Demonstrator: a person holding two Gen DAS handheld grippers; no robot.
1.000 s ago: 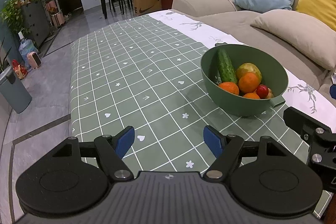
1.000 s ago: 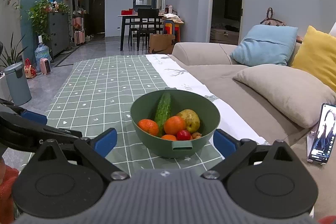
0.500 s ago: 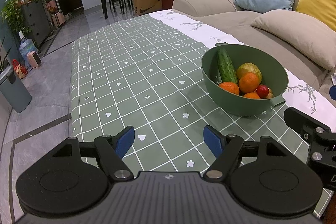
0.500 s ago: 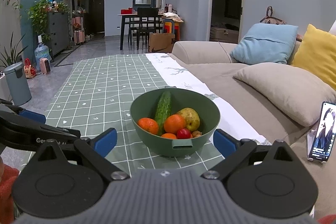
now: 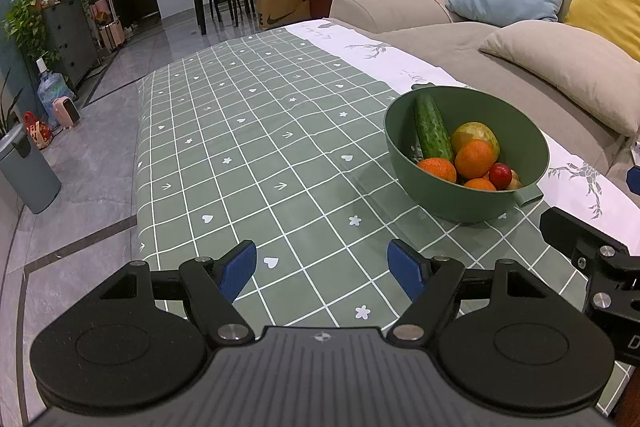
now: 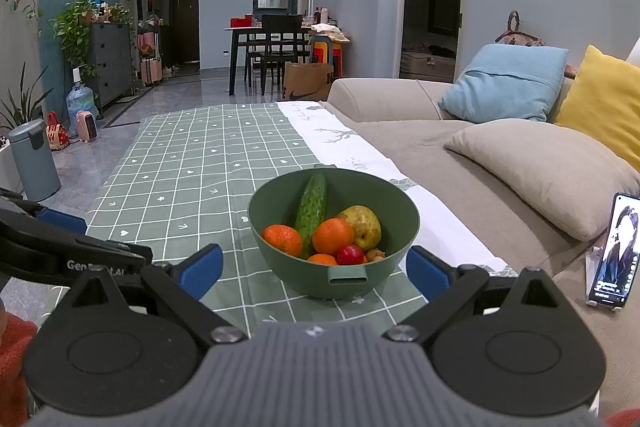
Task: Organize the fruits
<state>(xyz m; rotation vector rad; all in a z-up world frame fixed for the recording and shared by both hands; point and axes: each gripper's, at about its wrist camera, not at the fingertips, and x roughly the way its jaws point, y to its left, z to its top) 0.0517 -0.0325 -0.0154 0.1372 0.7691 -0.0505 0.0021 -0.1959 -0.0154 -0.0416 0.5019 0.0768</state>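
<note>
A green bowl (image 5: 472,203) (image 6: 396,211) stands on the green checked tablecloth (image 5: 248,147). It holds a cucumber (image 5: 430,127) (image 6: 312,207), a pear (image 5: 478,133) (image 6: 362,223), oranges (image 5: 474,159) (image 6: 332,235) and a small red fruit (image 5: 500,175) (image 6: 350,254). My left gripper (image 5: 322,269) is open and empty, low over the cloth, left of the bowl. My right gripper (image 6: 314,273) is open and empty, just in front of the bowl.
A beige sofa (image 6: 460,147) with beige, blue and yellow cushions runs along the table's right side. A phone (image 6: 614,251) stands on it. A grey bin (image 5: 28,167) and a dining table (image 6: 272,39) are on the floor beyond.
</note>
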